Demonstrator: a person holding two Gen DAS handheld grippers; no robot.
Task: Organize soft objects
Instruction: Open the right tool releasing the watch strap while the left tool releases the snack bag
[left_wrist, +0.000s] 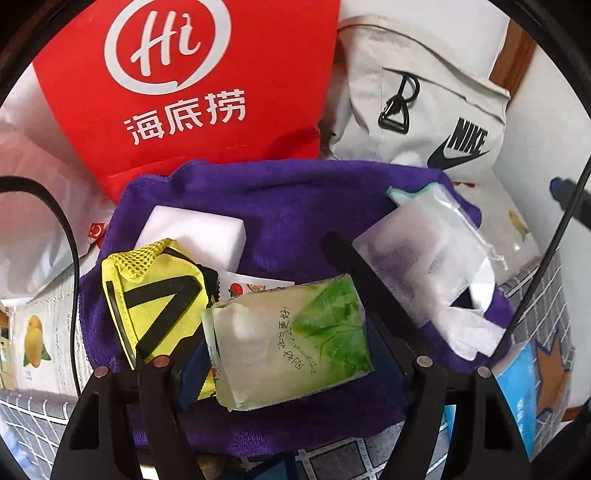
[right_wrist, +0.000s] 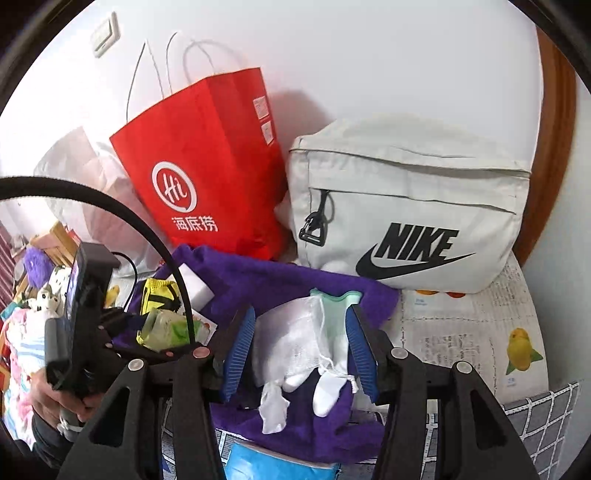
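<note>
Two claws hover over one purple towel, and the left wrist view goes first. Left gripper points steeply down with its jaws spread wide, and the green tissue pack lies right between them on the towel's near edge, long axis slanting from lower left to upper right; the pads do not look to be pressing it, so I judge it not held. Just left sits the yellow mesh pouch, leaning on the white sponge block.

Over to the right wrist view: right gripper tilts forward and down, blue pads parted, gripping nothing. Below and between them, on the towel's right half, lies the white drawstring bag beside a mint-cuffed white sock, both running lengthwise along the claw's line. Right hand is nearer those; left is nearer the tissue pack.
</note>
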